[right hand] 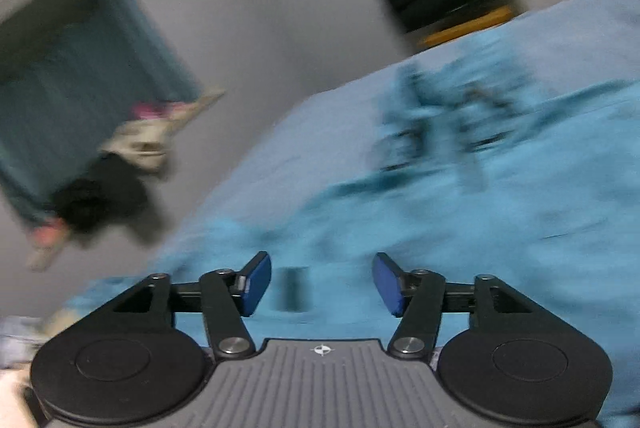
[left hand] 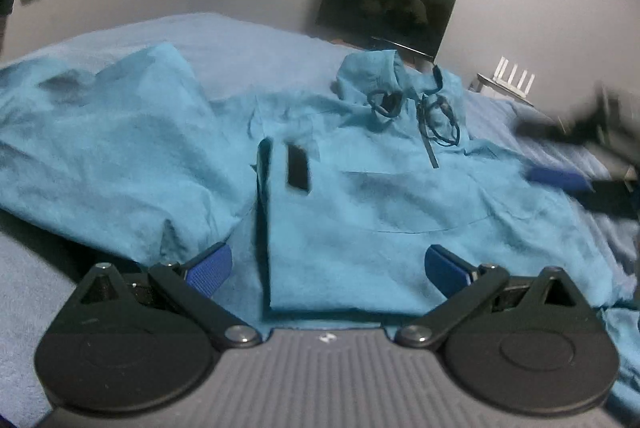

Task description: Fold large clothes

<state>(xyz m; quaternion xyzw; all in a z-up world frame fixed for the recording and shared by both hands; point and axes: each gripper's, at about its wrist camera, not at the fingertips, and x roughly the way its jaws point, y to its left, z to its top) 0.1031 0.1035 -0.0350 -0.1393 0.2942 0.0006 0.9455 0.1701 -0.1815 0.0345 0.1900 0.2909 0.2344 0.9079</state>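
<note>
Both the left gripper [left hand: 328, 268] and right gripper [right hand: 322, 282] hang released over the blue jacket [left hand: 360, 196] on the bed [left hand: 224, 32], so the folded sleeve [left hand: 276, 228] risks flopping open.

Left gripper [left hand: 328, 268]: jaws wide apart, nothing between pads. Right gripper [right hand: 322, 284]: jaws parted, pads gripping nothing.

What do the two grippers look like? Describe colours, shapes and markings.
Both the left gripper and right gripper match: blue ribbed pads on the fingers, black linkage bars with silver pivot bolts, round black discs either side, and a grey ridged body bearing a small white emblem.
</note>
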